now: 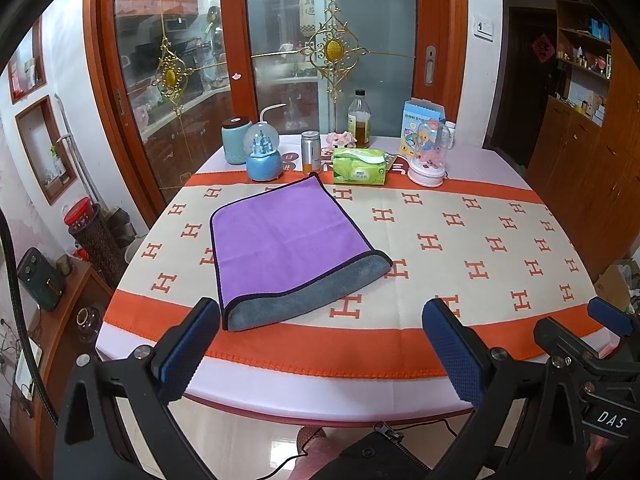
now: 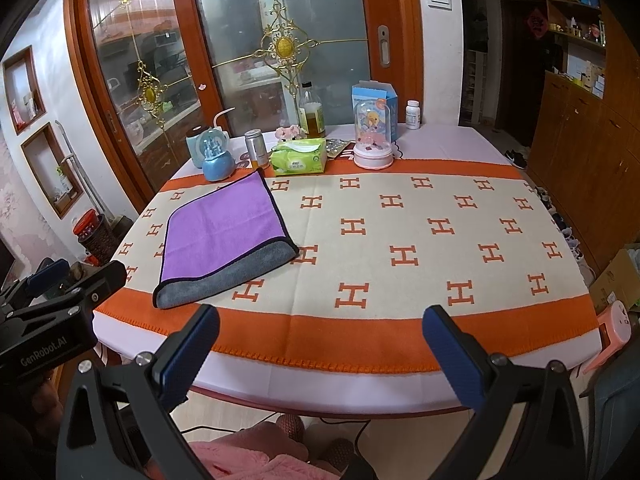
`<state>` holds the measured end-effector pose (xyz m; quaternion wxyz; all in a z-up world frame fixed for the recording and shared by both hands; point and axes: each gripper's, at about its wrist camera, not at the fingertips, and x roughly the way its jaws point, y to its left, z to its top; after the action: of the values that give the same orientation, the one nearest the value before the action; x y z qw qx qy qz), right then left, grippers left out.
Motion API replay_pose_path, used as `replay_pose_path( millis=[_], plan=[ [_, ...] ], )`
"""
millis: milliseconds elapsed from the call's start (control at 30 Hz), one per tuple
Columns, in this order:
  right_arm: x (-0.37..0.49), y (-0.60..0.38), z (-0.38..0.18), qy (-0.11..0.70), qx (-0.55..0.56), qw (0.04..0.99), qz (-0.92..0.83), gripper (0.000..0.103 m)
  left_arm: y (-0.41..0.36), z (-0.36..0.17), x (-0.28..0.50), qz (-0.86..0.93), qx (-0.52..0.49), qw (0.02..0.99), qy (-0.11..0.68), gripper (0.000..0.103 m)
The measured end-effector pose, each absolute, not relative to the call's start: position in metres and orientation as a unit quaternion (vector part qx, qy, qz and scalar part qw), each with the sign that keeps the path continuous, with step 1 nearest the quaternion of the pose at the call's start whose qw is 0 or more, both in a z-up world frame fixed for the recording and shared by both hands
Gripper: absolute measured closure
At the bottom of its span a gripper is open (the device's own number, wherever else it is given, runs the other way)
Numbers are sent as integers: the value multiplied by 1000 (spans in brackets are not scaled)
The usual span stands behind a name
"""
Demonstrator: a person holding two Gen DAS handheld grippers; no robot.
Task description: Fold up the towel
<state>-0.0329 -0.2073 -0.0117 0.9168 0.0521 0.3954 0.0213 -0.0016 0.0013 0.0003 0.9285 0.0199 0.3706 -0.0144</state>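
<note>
While both grippers hang off the near table edge, nothing is gripped. Left gripper (image 1: 320, 344): jaws spread wide, blue pads (image 1: 182, 354) bare, aimed across the table (image 1: 344, 396). Right gripper (image 2: 320, 350): same, jaws wide, nothing between them. Right gripper also shows at the right edge of the left view, left gripper at the left edge of the right view, so they sit side by side, apart from each other.

Towel (image 1: 288, 246) lies flat on the cloth (image 1: 480, 248), left of centre, clear of both grippers. Purple layer on top, grey layer showing as a strip along the near edge and near-right corner; dark trim around the edges. Looks folded over once, top edge not aligned with the bottom one. Far corner sits just beside the snow globe (image 1: 263, 156) and the metal can (image 1: 311, 152).

Back row along the far edge: teal jar (image 1: 237, 140), tissue pack (image 1: 360, 166), bottle (image 1: 359, 120), pink dome toy (image 1: 428, 156), blue carton (image 1: 420, 120). All well apart from the grippers. Pink clothing (image 2: 248, 464) shows below the table in the right view.
</note>
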Motion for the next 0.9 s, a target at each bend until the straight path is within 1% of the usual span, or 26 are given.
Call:
replay_pose_path(
  millis=[267, 900],
  plan=[
    [-32, -210, -14, 401, 52, 914, 39, 1, -4, -2, -6, -8, 13, 926, 377, 2],
    [-14, -206, -27, 420, 28, 904, 79, 1, 7, -26, -5, 22, -34, 908, 418, 2]
  ],
)
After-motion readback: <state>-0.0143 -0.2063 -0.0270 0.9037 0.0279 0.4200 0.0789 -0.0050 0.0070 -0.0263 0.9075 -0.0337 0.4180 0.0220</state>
